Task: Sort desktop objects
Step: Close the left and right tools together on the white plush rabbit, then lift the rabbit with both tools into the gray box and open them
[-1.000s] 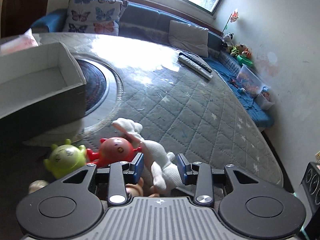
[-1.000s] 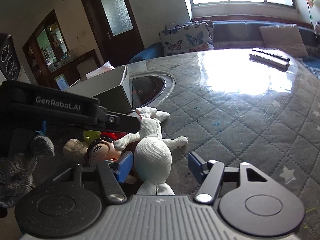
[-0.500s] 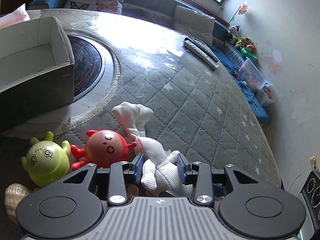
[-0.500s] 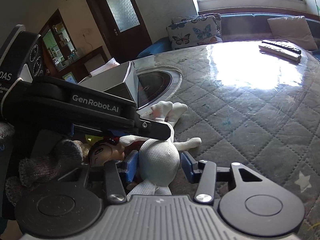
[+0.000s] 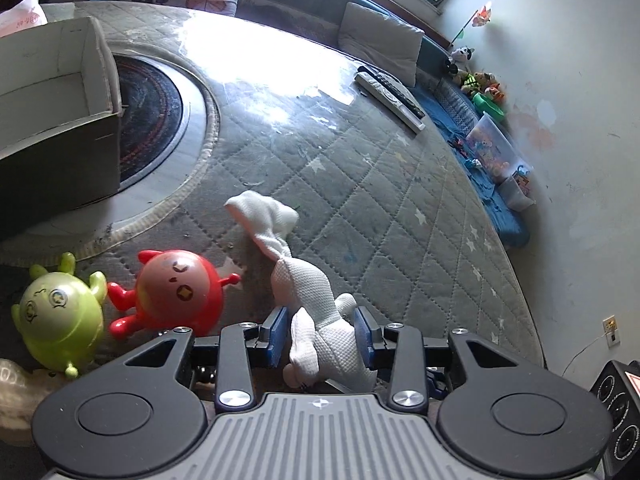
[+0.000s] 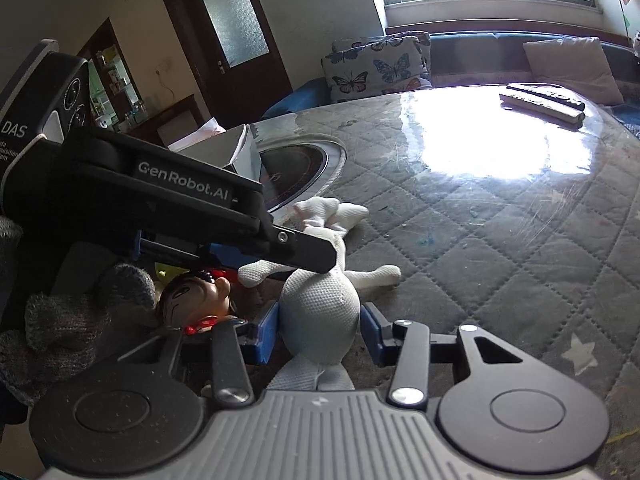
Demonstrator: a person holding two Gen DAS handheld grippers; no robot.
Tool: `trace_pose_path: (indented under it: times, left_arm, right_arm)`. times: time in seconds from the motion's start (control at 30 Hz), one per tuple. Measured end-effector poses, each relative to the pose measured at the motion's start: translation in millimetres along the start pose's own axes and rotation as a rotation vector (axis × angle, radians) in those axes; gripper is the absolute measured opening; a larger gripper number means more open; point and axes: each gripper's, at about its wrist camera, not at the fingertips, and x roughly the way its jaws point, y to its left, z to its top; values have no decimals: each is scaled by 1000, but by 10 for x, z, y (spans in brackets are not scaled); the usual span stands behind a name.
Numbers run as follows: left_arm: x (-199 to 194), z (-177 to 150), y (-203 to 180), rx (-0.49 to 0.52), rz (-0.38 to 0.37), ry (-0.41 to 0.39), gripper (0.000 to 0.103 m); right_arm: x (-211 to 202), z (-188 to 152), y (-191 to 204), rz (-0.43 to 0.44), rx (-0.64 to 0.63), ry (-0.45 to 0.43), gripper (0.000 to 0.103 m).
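Observation:
A white fabric rabbit toy (image 5: 304, 288) lies on the quilted table cover. My left gripper (image 5: 320, 334) has its blue pads around the toy's legs, close to touching. My right gripper (image 6: 320, 330) is shut on the toy's rounded body (image 6: 320, 312), both pads pressing its sides. The left gripper body (image 6: 180, 200) crosses above the toy in the right wrist view. A red round figure (image 5: 176, 292) and a green round figure (image 5: 56, 320) lie left of the rabbit. A small doll head (image 6: 196, 296) sits left of my right gripper.
An open cardboard box (image 5: 56, 92) stands at the left beside a round dark inset (image 5: 152, 116) in the table. Two remote controls (image 5: 392, 96) lie at the far side. A shell-like object (image 5: 12, 392) lies at the near left edge.
Both grippers have closed in on the white rabbit; the right jaws narrowed from wide open to gripping its body. The left gripper rose and tilted down over the toys.

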Motion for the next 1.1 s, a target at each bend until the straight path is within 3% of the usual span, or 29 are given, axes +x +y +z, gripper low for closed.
trace_pose_path:
  times: [0.37, 0.67, 0.87, 1.1]
  left_arm:
    - [86, 0, -75, 36, 29, 12, 40]
    - [68, -16, -40, 29, -47, 10, 35]
    - [-272, 63, 62, -1, -85, -82, 34]
    - [-879, 280, 436, -55, -49, -277, 34]
  right_arm:
    - [26, -21, -34, 14, 7, 15, 47]
    - [-9, -29, 16, -13, -8, 12, 41]
    - [-84, 152, 250, -1, -102, -34, 41]
    - [112, 567, 768, 79, -277, -91, 41]
